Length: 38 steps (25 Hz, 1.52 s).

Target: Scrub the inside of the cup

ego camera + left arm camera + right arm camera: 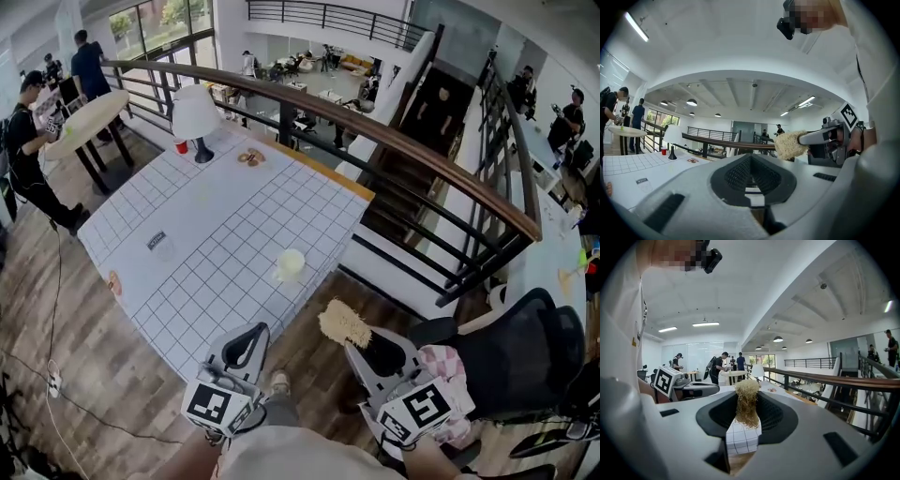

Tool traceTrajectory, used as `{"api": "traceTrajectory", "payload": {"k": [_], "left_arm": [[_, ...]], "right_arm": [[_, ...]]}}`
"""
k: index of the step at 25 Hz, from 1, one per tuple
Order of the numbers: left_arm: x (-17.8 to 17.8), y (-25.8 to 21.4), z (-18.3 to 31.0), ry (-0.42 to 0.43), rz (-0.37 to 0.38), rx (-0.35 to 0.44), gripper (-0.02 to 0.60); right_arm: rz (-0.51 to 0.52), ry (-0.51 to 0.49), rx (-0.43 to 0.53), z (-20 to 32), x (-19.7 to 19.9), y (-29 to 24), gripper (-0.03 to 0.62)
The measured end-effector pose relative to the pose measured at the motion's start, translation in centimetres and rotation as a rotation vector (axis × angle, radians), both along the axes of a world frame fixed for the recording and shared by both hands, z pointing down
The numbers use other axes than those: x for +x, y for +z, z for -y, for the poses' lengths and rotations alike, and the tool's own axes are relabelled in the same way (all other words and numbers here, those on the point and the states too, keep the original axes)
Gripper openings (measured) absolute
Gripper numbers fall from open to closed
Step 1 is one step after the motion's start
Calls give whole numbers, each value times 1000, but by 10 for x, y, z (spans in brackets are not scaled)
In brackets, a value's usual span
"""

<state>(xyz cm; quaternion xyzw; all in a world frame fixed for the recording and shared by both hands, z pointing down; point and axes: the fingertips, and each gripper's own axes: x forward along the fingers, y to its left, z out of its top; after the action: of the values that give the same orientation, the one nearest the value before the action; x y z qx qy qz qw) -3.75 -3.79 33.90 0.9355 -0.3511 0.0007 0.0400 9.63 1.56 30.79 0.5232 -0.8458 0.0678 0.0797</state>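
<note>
— Pale yellow, the cup is seen on the gridded tabletop, close to its near right edge.
— And what is held?
— A straw-coloured fibre scrubber is pinched between the jaws of the right tool, near the cup but apart from it, off the tabletop's edge.
— The left tool?
— It is pressed shut on nothing, beside the right one. A white lamp is set at the far end.
</note>
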Motion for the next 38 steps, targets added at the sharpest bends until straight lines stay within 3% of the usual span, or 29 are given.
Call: {"api": "traceTrajectory", "payload": {"k": [5,14,20,27,34,38], "left_arm": [[3,-2,55,48,-26,-26,14],[-5,-7,106,88,16,34,14],[-2,-6,115,126,23,-12,14],[5,-13,110,182,-3,38,14],[5,-9,118,115,30,32,14],[9,2,119,92,100,49,14]], "right_arm": [[-4,15,-26,52,-1,2,117],[-28,33,-49,112,-12,0,117],[-28,40,-74,125,-17,7,118],[-19,16,-81,132,-17,5,118],[-18,-48,-89,142,-9,11,118],[-8,-74,-96,145,-7,15,118]]}}
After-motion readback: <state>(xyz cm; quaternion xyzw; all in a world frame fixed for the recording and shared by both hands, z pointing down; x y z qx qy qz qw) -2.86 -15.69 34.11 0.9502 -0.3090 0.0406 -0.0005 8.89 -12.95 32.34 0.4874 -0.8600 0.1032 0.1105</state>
